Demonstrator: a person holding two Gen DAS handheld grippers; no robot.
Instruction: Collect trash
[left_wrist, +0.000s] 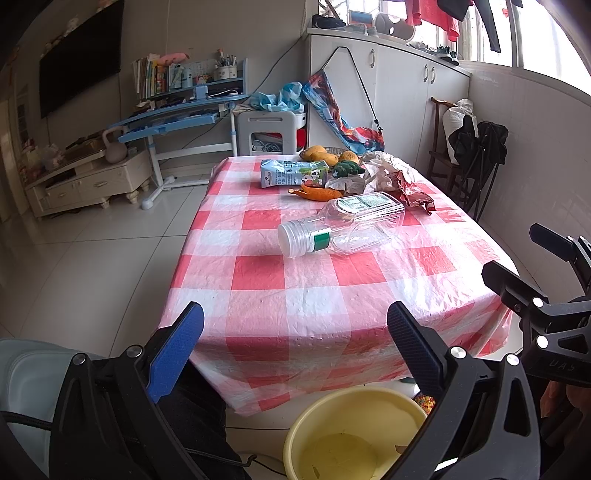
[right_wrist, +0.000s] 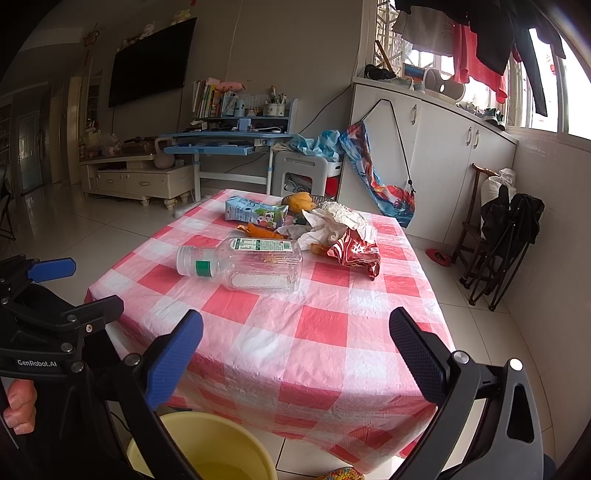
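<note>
Checked red-and-white cloth covered the desk (left_wrist: 295, 295) at mid-frame. Both the left gripper (left_wrist: 295, 343) and the right gripper (right_wrist: 295, 350) hovered low in frame, fingers spread apart and empty, above a yellow bucket (left_wrist: 354, 435). A clear plastic bottle (left_wrist: 343, 225), white-capped and lying on its side at centre, might roll or slip if pinched on its smooth body.

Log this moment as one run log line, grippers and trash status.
left gripper open, empty | right gripper open, empty | clear bottle lying on table | yellow bucket on floor below | nothing grasped yet
</note>
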